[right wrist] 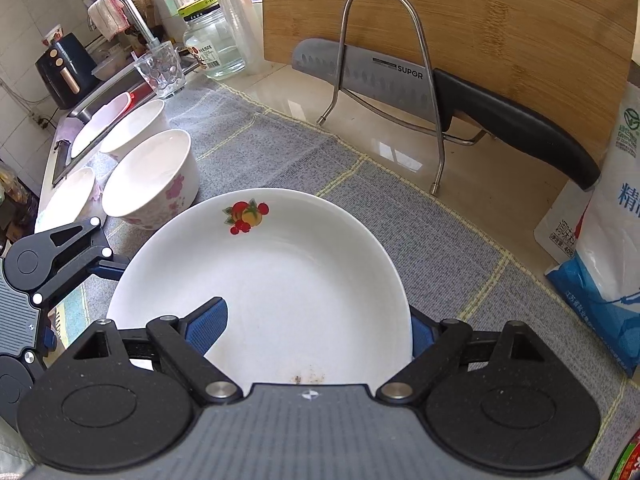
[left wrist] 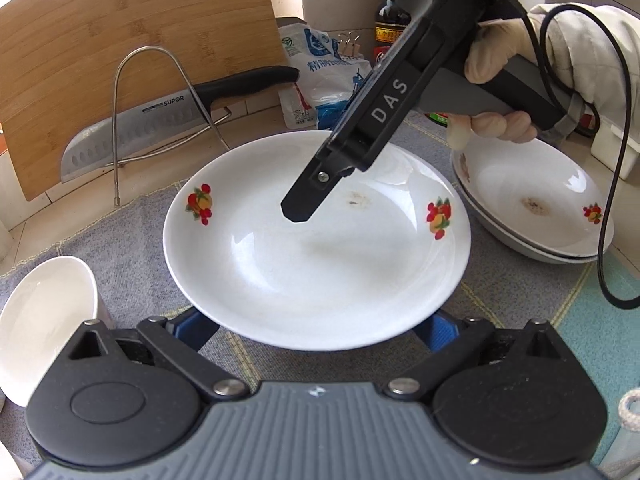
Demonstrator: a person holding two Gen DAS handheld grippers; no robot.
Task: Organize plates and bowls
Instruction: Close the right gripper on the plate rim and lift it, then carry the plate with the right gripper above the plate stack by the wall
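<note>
A white plate with fruit prints lies on the grey cloth. My left gripper is open, its blue pads under the plate's near rim on both sides. My right gripper is open over the same plate: the left pad is above the plate's inside, the right pad outside the rim. In the left wrist view, the right gripper's finger hangs over the plate. Two stacked plates sit to the right. White bowls stand left.
A knife rests in a wire rack against a wooden cutting board at the back. A salt bag stands right. A glass, a jar and a sink are far left.
</note>
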